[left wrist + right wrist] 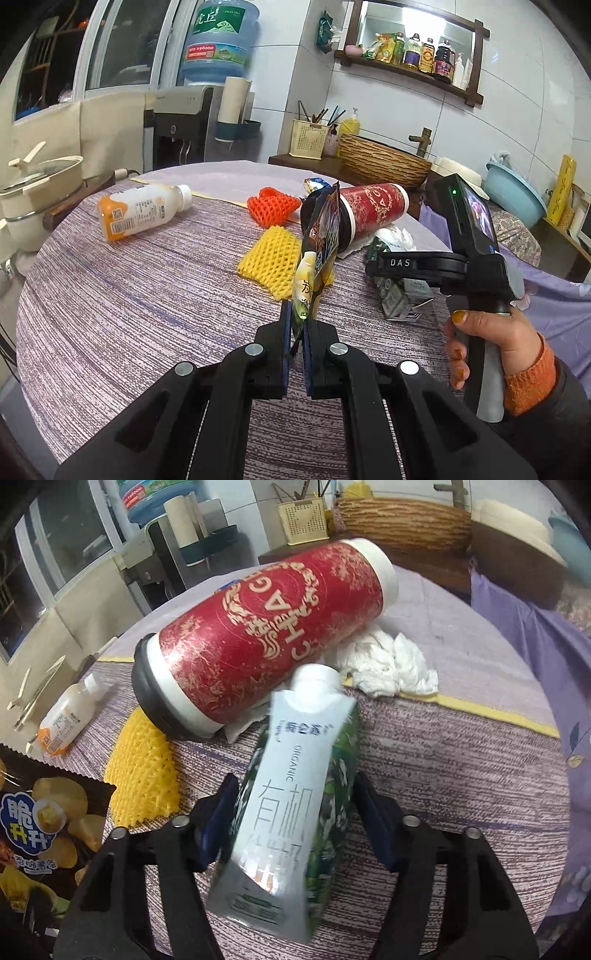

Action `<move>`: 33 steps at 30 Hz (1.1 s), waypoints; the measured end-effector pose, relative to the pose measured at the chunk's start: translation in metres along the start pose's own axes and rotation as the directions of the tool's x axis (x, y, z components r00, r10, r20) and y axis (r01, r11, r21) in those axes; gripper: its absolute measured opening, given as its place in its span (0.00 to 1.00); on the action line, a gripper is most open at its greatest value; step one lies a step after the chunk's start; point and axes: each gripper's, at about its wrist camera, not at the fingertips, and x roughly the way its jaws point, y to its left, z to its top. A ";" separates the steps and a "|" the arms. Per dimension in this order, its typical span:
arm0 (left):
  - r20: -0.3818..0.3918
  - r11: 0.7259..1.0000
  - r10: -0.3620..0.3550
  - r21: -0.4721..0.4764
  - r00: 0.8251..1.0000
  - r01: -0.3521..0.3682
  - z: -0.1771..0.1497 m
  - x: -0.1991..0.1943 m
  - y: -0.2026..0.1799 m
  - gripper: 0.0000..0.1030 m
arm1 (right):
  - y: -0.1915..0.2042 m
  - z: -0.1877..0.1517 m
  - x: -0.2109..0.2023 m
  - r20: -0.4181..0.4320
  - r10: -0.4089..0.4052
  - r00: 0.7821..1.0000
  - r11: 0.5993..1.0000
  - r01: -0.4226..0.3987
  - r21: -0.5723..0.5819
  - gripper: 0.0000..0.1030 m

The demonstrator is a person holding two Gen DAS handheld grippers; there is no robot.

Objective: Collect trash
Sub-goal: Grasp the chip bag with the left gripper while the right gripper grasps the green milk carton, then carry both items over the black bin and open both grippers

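So far, two items in hand. Left gripper [297, 332]: clamped on snack bag [319, 251], lifted. Right gripper [291, 812]: jaws astride milk carton [291, 794]; contact unclear. Outstanding on table [129, 295]: red cup [266, 635], yellow foam net [269, 258], orange foam net [273, 205], plastic bottle [144, 212], crumpled tissue [388, 664]. No bin visible.

A kitchen with white tiled walls [517, 110]. A round table under a striped purple tablecloth [129, 295] fills the foreground. Behind it stands a water dispenser [184, 122] topped by a blue water jug [219, 40], beside a white-framed window [122, 48]. A dark wooden shelf [410, 70] holds sauce bottles. Below, a wooden counter [295, 162] carries a woven basket [380, 158] and a cream utensil holder [308, 138].
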 end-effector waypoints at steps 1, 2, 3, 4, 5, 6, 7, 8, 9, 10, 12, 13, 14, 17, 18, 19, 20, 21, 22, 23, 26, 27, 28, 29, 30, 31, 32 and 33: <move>0.000 1.000 -0.005 -0.002 1.000 0.005 -0.001 0.000 0.000 0.06 | -0.003 -0.001 0.000 -0.004 0.007 1.000 1.000 -0.007 0.008 0.52; 0.000 1.000 -0.012 -0.003 1.000 0.012 -0.001 0.000 -0.002 0.06 | -0.005 -0.002 0.000 -0.001 0.016 1.000 1.000 -0.016 0.010 0.52; 0.001 1.000 -0.019 -0.002 1.000 0.019 -0.002 0.001 -0.004 0.06 | -0.007 -0.003 -0.001 0.000 0.021 1.000 1.000 -0.021 0.011 0.52; 0.000 1.000 -0.027 0.001 1.000 0.027 -0.001 0.001 -0.007 0.06 | -0.007 -0.005 -0.003 0.002 0.028 1.000 1.000 -0.029 0.012 0.52; 0.000 0.999 -0.032 0.004 0.999 0.032 -0.002 0.001 -0.010 0.06 | -0.009 -0.007 -0.006 0.006 0.036 0.999 0.999 -0.036 0.012 0.52; 0.002 0.999 -0.036 0.008 0.999 0.036 -0.002 0.001 -0.012 0.06 | -0.010 -0.009 -0.009 0.013 0.041 0.999 0.999 -0.041 0.008 0.52; 0.003 0.999 -0.042 0.014 0.999 0.042 -0.002 0.001 -0.016 0.06 | -0.011 -0.011 -0.011 0.021 0.045 0.999 0.999 -0.045 0.004 0.52; 0.004 0.999 -0.046 0.017 0.999 0.046 -0.002 0.001 -0.018 0.06 | -0.012 -0.012 -0.014 0.027 0.047 0.999 0.999 -0.047 0.000 0.52; 0.006 0.999 -0.050 0.021 0.999 0.050 -0.002 0.002 -0.020 0.06 | -0.013 -0.014 -0.017 0.034 0.052 0.998 0.999 -0.052 -0.002 0.52; 0.005 0.998 -0.054 0.023 0.999 0.053 -0.002 0.002 -0.022 0.06 | -0.016 -0.017 -0.022 0.044 0.065 0.997 0.998 -0.065 -0.002 0.52; 0.002 0.998 -0.061 0.027 0.998 0.061 -0.002 0.003 -0.026 0.06 | -0.022 -0.021 -0.033 0.070 0.077 0.995 0.997 -0.077 -0.003 0.52; 0.001 0.997 -0.065 0.030 0.998 0.065 -0.002 0.004 -0.028 0.06 | -0.025 -0.022 -0.038 0.084 0.091 0.992 0.996 -0.091 -0.006 0.52; 0.000 0.997 -0.068 0.031 0.998 0.068 -0.002 0.004 -0.030 0.06 | -0.027 -0.025 -0.044 0.103 0.102 0.989 0.995 -0.101 -0.015 0.52; -0.003 0.996 -0.084 0.032 0.996 0.084 -0.002 0.005 -0.037 0.06 | -0.034 -0.033 -0.060 0.154 0.096 0.983 0.995 -0.091 -0.044 0.52; -0.004 0.995 -0.091 0.031 0.996 0.091 -0.002 0.005 -0.040 0.06 | -0.038 -0.036 -0.065 0.169 0.101 0.980 0.994 -0.094 -0.050 0.52; -0.003 0.995 -0.100 0.032 0.995 0.100 -0.002 0.005 -0.043 0.06 | -0.043 -0.041 -0.071 0.191 0.104 0.976 0.994 -0.095 -0.055 0.52; -0.003 0.994 -0.104 0.034 0.995 0.104 -0.002 0.004 -0.047 0.06 | -0.048 -0.044 -0.076 0.207 0.103 0.973 0.994 -0.094 -0.055 0.52; -0.002 0.993 -0.110 0.037 0.994 0.110 -0.003 0.004 -0.052 0.06 | -0.053 -0.047 -0.082 0.229 0.101 0.968 0.994 -0.090 -0.057 0.52; -0.002 0.992 -0.118 0.041 0.993 0.118 -0.002 0.004 -0.057 0.06 | -0.057 -0.049 -0.087 0.246 0.097 0.964 0.995 -0.085 -0.059 0.52; -0.001 0.990 -0.130 0.047 0.992 0.130 -0.002 0.004 -0.063 0.06 | -0.063 -0.052 -0.092 0.264 0.091 0.960 0.995 -0.078 -0.060 0.52; -0.011 0.984 -0.162 0.073 0.987 0.163 -0.004 0.008 -0.083 0.06 | -0.086 -0.060 -0.110 0.318 0.066 0.946 0.998 -0.056 -0.041 0.52; -0.015 0.981 -0.175 0.080 0.985 0.175 -0.005 0.009 -0.090 0.06 | -0.097 -0.062 -0.115 0.331 0.057 0.942 0.998 -0.052 -0.025 0.52; -0.018 0.979 -0.186 0.086 0.982 0.187 -0.005 0.010 -0.096 0.06 | -0.106 -0.062 -0.119 0.339 0.047 0.940 0.999 -0.046 -0.012 0.52; -0.021 0.975 -0.201 0.095 0.979 0.202 -0.005 0.011 -0.105 0.06 | -0.117 -0.064 -0.123 0.346 0.032 0.938 0.999 -0.035 0.003 0.52; -0.024 0.972 -0.211 0.103 0.977 0.212 -0.006 0.012 -0.112 0.06 | -0.131 -0.067 -0.127 0.353 0.004 0.936 1.000 -0.013 0.023 0.52; -0.025 0.968 -0.222 0.110 0.975 0.223 -0.006 0.013 -0.119 0.06 | -0.141 -0.069 -0.130 0.357 -0.014 0.934 0.999 0.001 0.039 0.52; -0.030 0.963 -0.240 0.119 0.970 0.242 -0.006 0.014 -0.129 0.06 | -0.155 -0.071 -0.132 0.361 -0.035 0.932 0.998 0.015 0.060 0.52; -0.035 0.958 -0.255 0.124 0.966 0.257 -0.006 0.016 -0.136 0.06 | -0.169 -0.073 -0.135 0.362 -0.055 0.931 0.996 0.026 0.083 0.52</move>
